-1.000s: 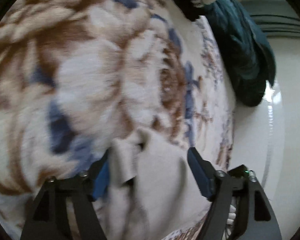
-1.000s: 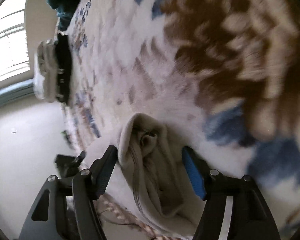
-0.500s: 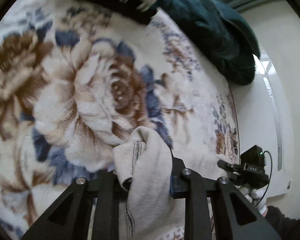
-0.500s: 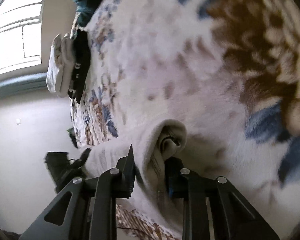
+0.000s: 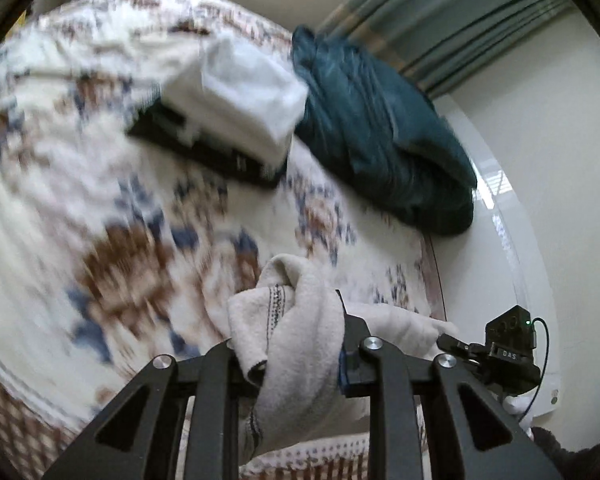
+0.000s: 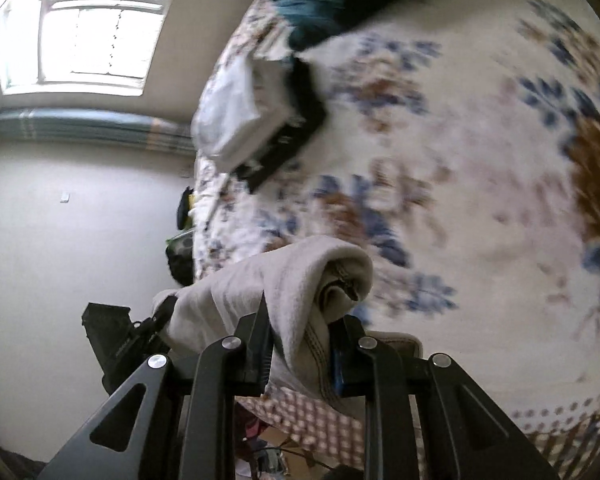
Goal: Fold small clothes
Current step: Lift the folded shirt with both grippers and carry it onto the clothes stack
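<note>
Both the left gripper (image 5: 296, 344) and right gripper (image 6: 300, 344) clench the cream fleece garment (image 5: 300, 320) above the floral bed blanket (image 5: 100, 184); next, likely spreading it flat for folding.

Motion blurs the floral blanket (image 5: 112, 208); the cream garment (image 5: 300, 320) hides both grippers' fingers.

Cream cloth (image 5: 300, 312) w/ dark stitch stripes is showing; blanket (image 5: 100, 200) is showing white w/ brown & blue flowers; teal bundle (image 5: 380, 140); white stack (image 5: 244, 92) on black; grey-green curtain (image 5: 460, 12).
</note>
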